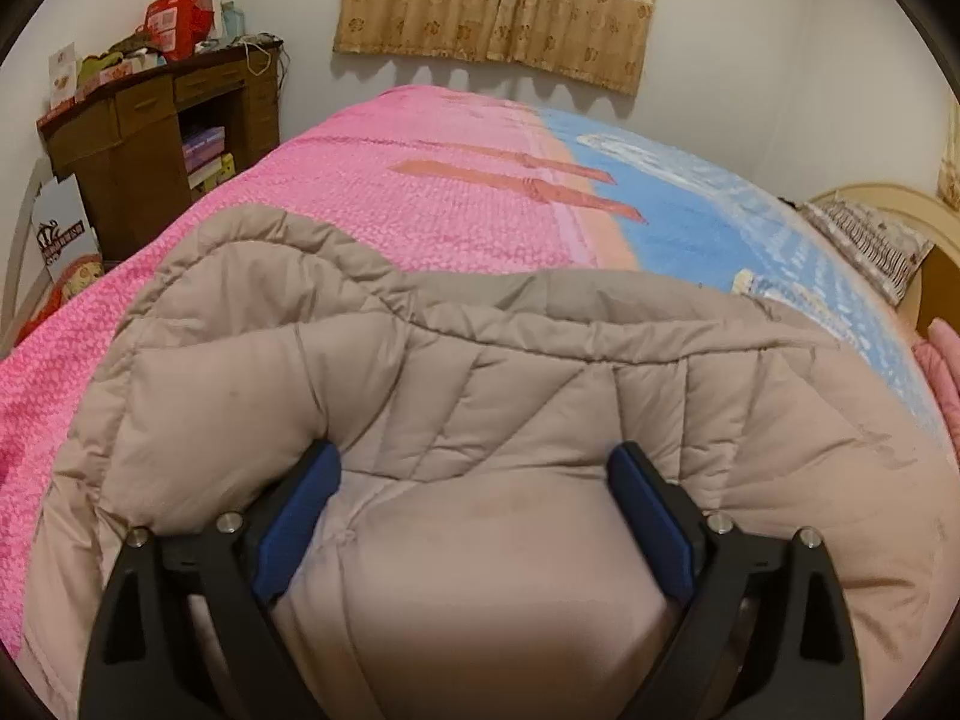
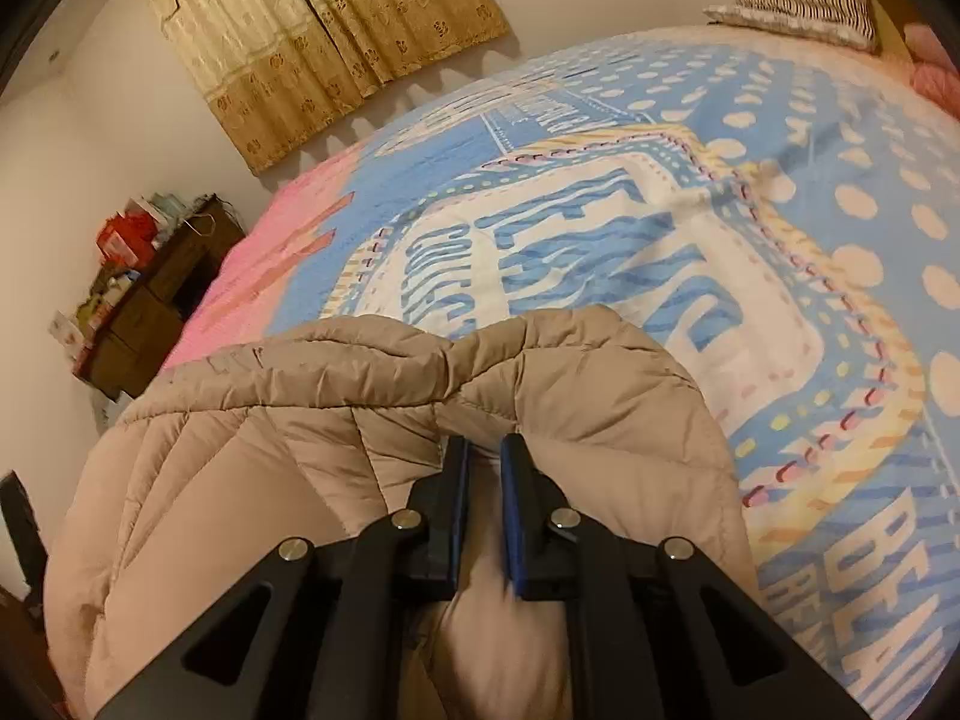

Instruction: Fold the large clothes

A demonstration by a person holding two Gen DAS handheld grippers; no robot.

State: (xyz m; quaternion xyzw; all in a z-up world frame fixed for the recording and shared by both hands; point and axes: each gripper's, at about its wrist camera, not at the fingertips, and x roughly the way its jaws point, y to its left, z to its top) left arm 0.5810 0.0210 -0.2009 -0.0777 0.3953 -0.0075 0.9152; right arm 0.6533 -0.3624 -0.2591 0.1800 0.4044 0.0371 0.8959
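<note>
A large beige quilted puffer jacket (image 1: 480, 396) lies on a bed with a pink and blue cover (image 1: 420, 198). My left gripper (image 1: 474, 462) is open, its blue-padded fingers spread wide with puffy jacket fabric bulging between them. In the right wrist view the jacket (image 2: 372, 408) lies bunched on the blue lettered part of the cover (image 2: 600, 240). My right gripper (image 2: 485, 450) is shut on a fold of the jacket, its pads nearly together with fabric pinched between them.
A brown wooden desk (image 1: 156, 138) with clutter on top stands left of the bed by the wall. Beige curtains (image 1: 498, 6) hang behind the bed. A striped pillow (image 1: 870, 240) and a headboard lie at the right. The far bed surface is flat.
</note>
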